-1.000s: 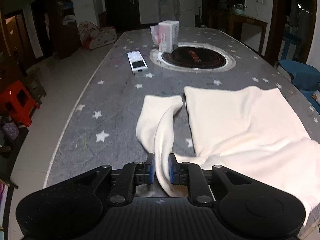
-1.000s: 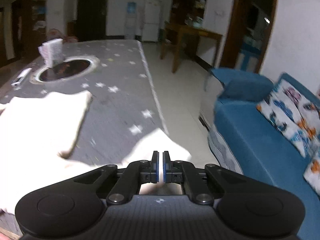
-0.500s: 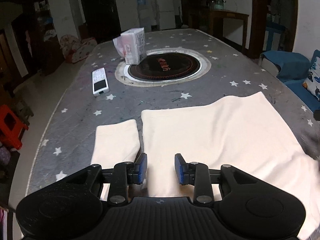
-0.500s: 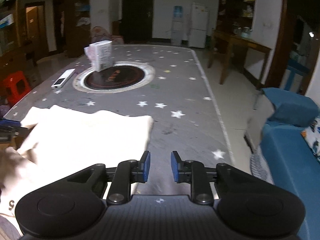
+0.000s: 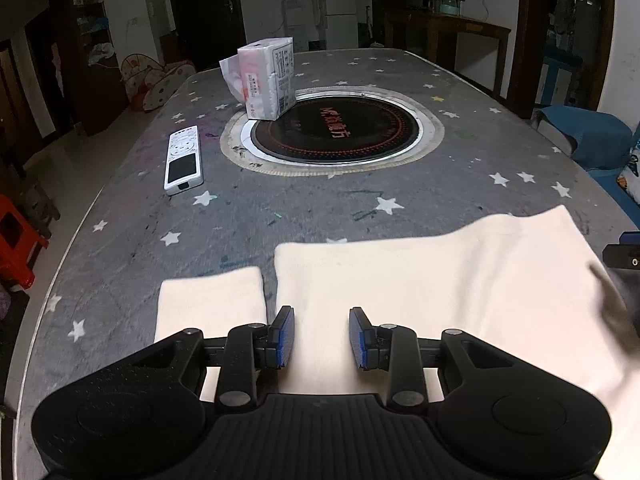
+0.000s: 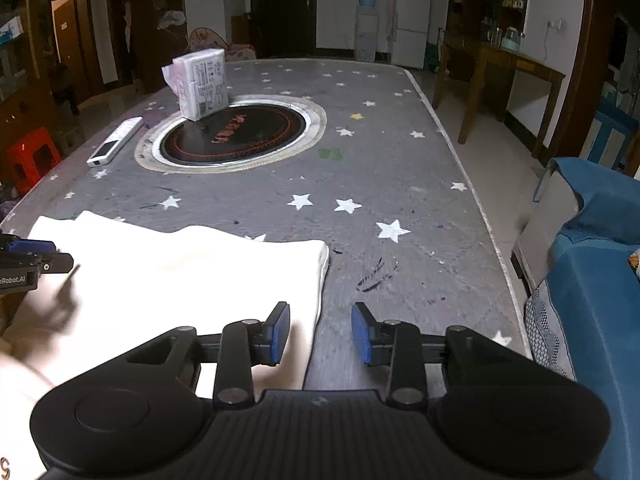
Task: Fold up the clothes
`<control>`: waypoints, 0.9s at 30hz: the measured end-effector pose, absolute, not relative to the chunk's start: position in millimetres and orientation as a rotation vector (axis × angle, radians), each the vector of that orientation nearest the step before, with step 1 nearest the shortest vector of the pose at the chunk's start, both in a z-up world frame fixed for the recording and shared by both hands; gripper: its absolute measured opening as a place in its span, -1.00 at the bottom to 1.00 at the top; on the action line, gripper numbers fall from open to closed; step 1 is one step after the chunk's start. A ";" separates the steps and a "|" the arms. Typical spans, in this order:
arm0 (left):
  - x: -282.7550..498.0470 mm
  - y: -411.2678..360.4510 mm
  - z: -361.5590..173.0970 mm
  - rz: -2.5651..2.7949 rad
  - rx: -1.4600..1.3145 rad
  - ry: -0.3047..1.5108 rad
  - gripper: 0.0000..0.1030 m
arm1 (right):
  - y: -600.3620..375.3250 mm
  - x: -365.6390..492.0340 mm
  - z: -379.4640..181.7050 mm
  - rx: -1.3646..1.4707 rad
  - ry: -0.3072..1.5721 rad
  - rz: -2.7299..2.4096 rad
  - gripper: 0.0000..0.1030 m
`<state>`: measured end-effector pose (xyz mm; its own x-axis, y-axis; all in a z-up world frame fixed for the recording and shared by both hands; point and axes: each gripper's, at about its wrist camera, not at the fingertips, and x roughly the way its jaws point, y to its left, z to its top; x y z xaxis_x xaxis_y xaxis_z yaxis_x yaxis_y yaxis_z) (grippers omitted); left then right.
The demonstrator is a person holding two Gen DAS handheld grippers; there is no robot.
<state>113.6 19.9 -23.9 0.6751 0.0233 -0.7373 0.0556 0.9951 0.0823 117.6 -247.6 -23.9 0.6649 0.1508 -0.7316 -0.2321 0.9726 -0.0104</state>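
Observation:
A cream-white garment [image 5: 440, 280] lies flat on the grey star-patterned table [image 5: 320, 200], its sleeve [image 5: 212, 304] spread out to the left of the body. My left gripper [image 5: 320, 338] is open and empty over the garment's near left part. In the right wrist view the garment [image 6: 180, 276] fills the near left; my right gripper [image 6: 320, 334] is open and empty over its right edge. The left gripper shows at that view's left edge [image 6: 24, 260]. The right gripper's tip shows at the left view's right edge [image 5: 624, 252].
A white remote [image 5: 183, 160] lies at the left. A tissue pack [image 5: 266, 78] stands on the rim of the round black cooktop [image 5: 336, 130] in the table's middle. A blue sofa [image 6: 592, 280] is close on the right, a red stool [image 5: 16, 240] on the left.
Both grippers have let go of the garment and opened wider. The sleeve that hung from the left gripper now lies flat. Both views have swung toward the table's middle.

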 end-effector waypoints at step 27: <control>138.6 55.0 -13.6 -0.007 0.046 0.776 -0.20 | -258.9 160.8 -36.1 -0.057 0.823 0.221 -0.08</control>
<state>138.6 55.0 -13.6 0.7136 0.0106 -0.7005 0.0236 0.9990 0.0392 160.8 -258.9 -36.1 0.6587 0.1731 -0.7323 -0.2169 0.9756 0.0355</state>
